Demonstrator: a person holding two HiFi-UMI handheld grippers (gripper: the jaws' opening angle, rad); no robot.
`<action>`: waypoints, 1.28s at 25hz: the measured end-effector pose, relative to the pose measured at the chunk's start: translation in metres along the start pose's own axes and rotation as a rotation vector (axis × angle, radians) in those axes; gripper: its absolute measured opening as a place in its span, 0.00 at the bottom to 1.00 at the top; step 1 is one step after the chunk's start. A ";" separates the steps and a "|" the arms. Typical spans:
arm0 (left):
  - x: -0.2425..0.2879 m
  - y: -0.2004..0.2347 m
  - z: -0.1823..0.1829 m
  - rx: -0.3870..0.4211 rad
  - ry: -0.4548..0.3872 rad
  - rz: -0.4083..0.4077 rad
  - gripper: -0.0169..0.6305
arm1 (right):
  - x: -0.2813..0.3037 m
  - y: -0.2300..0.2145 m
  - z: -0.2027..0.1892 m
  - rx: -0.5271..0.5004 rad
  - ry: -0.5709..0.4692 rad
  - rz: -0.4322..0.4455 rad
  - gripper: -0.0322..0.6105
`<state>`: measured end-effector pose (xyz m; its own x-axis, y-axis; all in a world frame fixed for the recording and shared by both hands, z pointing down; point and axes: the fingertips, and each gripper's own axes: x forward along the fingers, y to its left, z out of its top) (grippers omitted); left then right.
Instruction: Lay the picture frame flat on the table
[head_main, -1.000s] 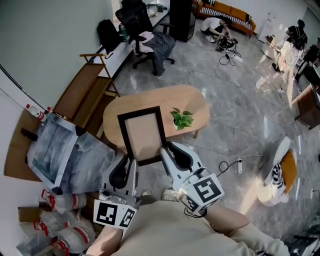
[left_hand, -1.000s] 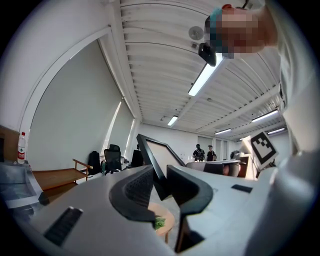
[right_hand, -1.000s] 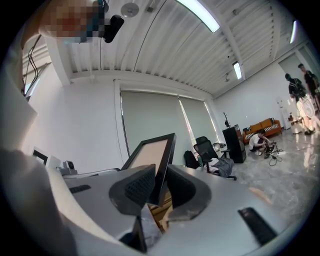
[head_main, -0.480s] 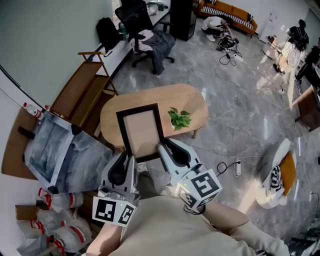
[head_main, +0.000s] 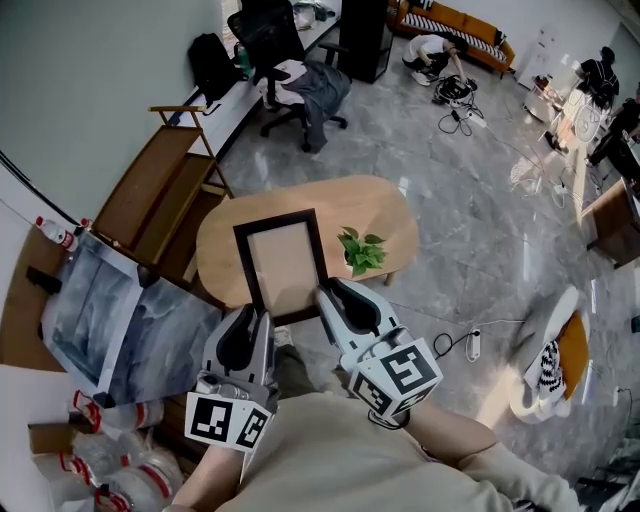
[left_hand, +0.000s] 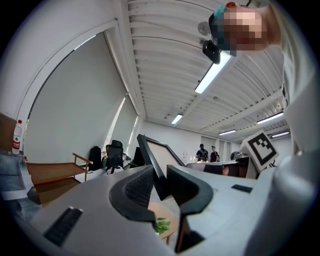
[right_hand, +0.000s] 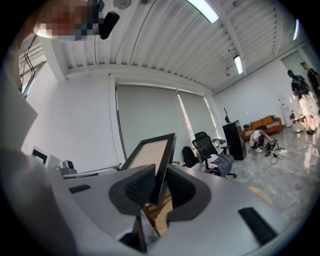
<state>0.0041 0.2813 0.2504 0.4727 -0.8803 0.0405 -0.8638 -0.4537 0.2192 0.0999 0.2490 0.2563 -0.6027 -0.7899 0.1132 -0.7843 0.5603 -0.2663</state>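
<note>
The picture frame (head_main: 284, 260) has a black border and a plain beige inside. In the head view I hold it over the left half of the oval wooden table (head_main: 385, 210), its top edge away from me. My left gripper (head_main: 259, 322) is shut on its near left corner. The right gripper (head_main: 322, 298) is shut on the near right corner. The left gripper view shows the frame (left_hand: 161, 151) rising tilted out of the shut left gripper (left_hand: 160, 186). In the right gripper view the frame's edge (right_hand: 165, 155) stands between the jaws of the right gripper (right_hand: 160, 184).
A small green plant (head_main: 362, 250) sits on the table just right of the frame. A large grey-blue canvas (head_main: 105, 315) leans at the left beside a wooden bench (head_main: 160, 190). An office chair (head_main: 285, 65) stands behind. A power strip (head_main: 471, 339) and cable lie on the floor.
Both grippers keep their hold on the frame's near corners. The frame has hardly moved between them; the head view has drifted a little, so the table sits slightly further left.
</note>
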 end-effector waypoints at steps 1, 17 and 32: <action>0.006 0.007 0.000 -0.003 0.003 0.000 0.15 | 0.008 -0.003 0.000 0.001 0.006 -0.003 0.14; 0.143 0.162 0.012 -0.056 0.103 -0.039 0.15 | 0.201 -0.060 0.007 0.057 0.096 -0.072 0.14; 0.256 0.301 0.023 -0.086 0.139 -0.080 0.15 | 0.370 -0.105 0.008 0.130 0.134 -0.153 0.14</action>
<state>-0.1386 -0.0838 0.3041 0.5643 -0.8114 0.1523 -0.8070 -0.5032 0.3091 -0.0391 -0.1040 0.3184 -0.4993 -0.8179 0.2858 -0.8477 0.3929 -0.3564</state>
